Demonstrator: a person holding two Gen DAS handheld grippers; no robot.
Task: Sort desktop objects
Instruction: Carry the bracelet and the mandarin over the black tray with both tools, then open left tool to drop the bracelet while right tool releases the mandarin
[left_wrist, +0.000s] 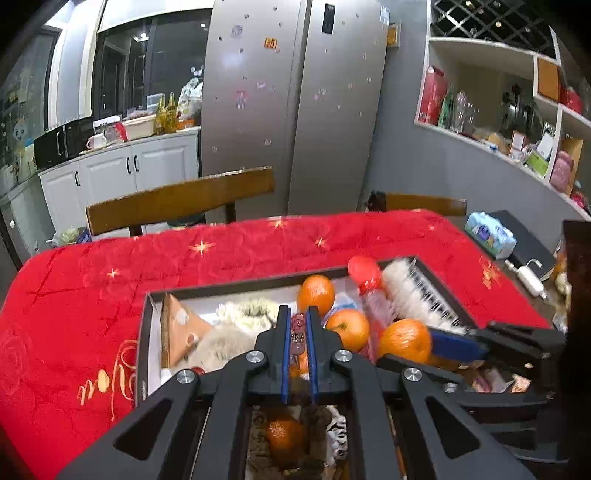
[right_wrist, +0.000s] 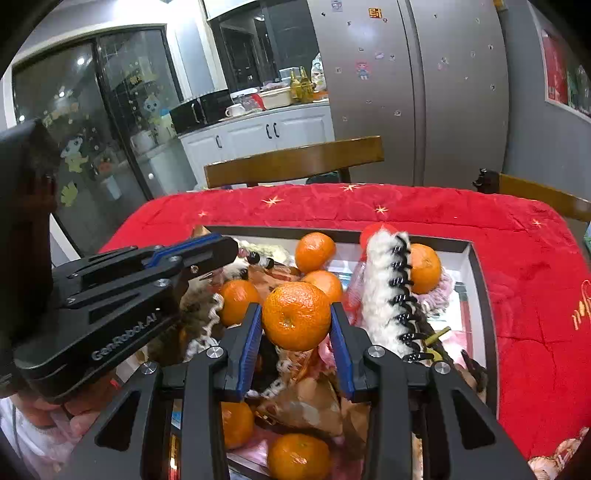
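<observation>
Over the box (right_wrist: 476, 266) on the red surface (right_wrist: 524, 280), right tongs (right_wrist: 296, 321) squeeze one orange (right_wrist: 296, 320). Left tongs (left_wrist: 298, 325) pinch a bead string (left_wrist: 297, 332). Six more oranges sit inside. Far edge has room.

Both grippers pitch forward and downward side by side: the left gripper (left_wrist: 298, 332) has its blue-padded jaws nearly together, pinching a thin beaded item, while the right gripper (right_wrist: 295, 325), just to its right, has its jaws partly apart, pads pressed against an orange's two sides.
</observation>
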